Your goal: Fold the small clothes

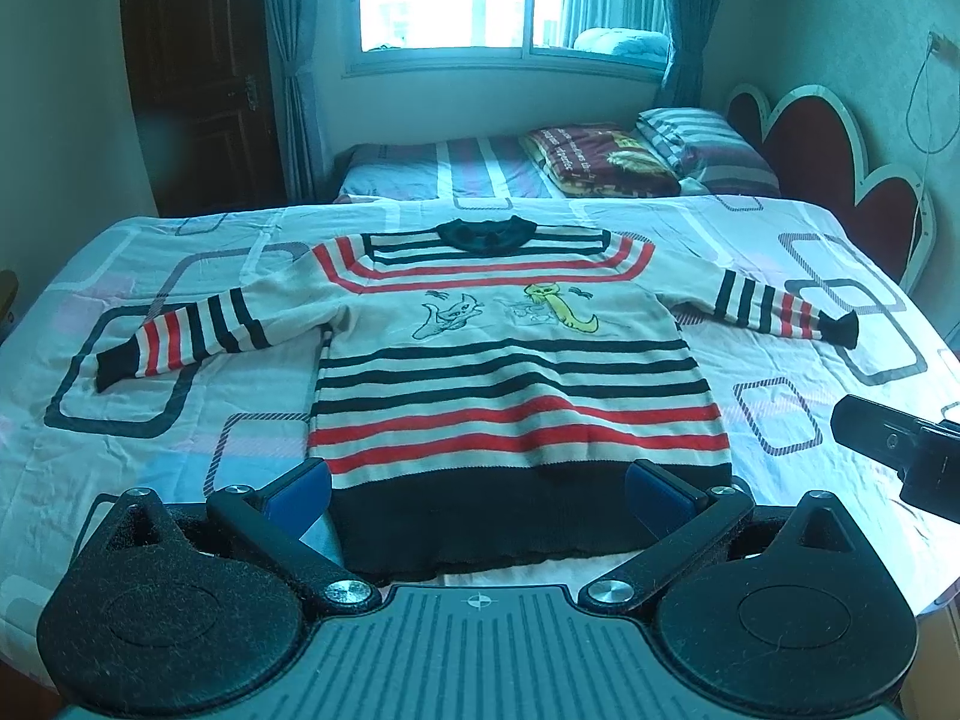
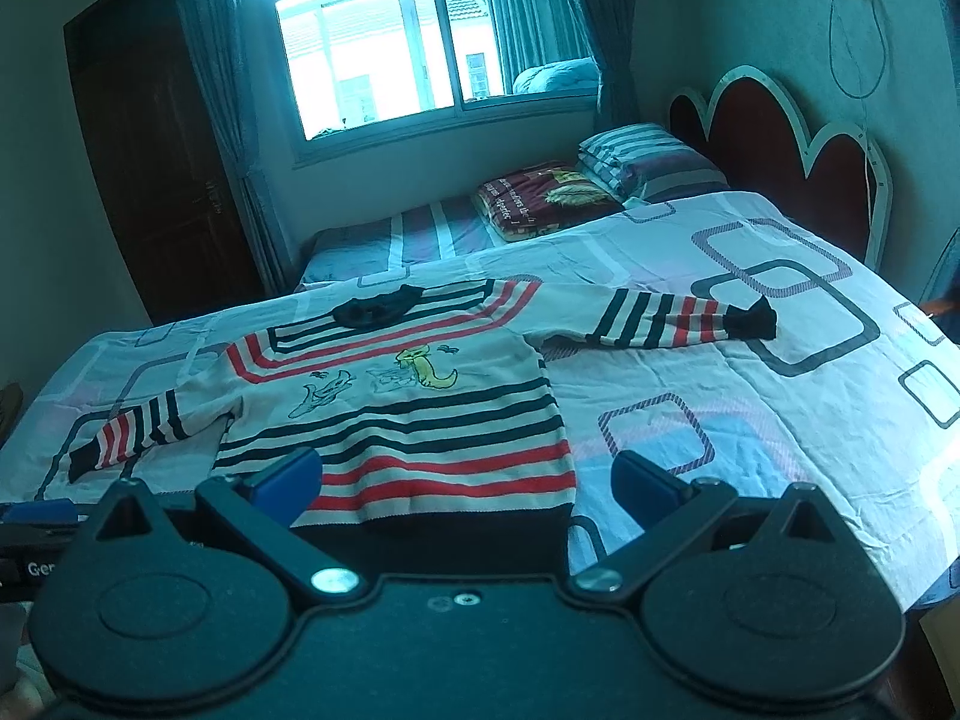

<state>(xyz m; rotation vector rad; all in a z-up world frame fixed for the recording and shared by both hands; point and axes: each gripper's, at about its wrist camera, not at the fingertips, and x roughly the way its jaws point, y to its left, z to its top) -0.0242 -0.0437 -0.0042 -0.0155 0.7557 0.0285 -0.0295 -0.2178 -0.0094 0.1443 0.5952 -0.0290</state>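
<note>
My left gripper [image 1: 478,495] and right gripper [image 2: 467,486] are matt black plastic with smooth blue pads [image 1: 300,489] and shiny metal pivot screws [image 1: 347,591]. The sweater [image 1: 510,384] before me is soft, slightly fuzzy ribbed knit on a thin, creased cotton sheet [image 1: 798,360], beside a glossy padded headboard [image 1: 840,180] and dark polished wooden door [image 1: 198,78]
</note>
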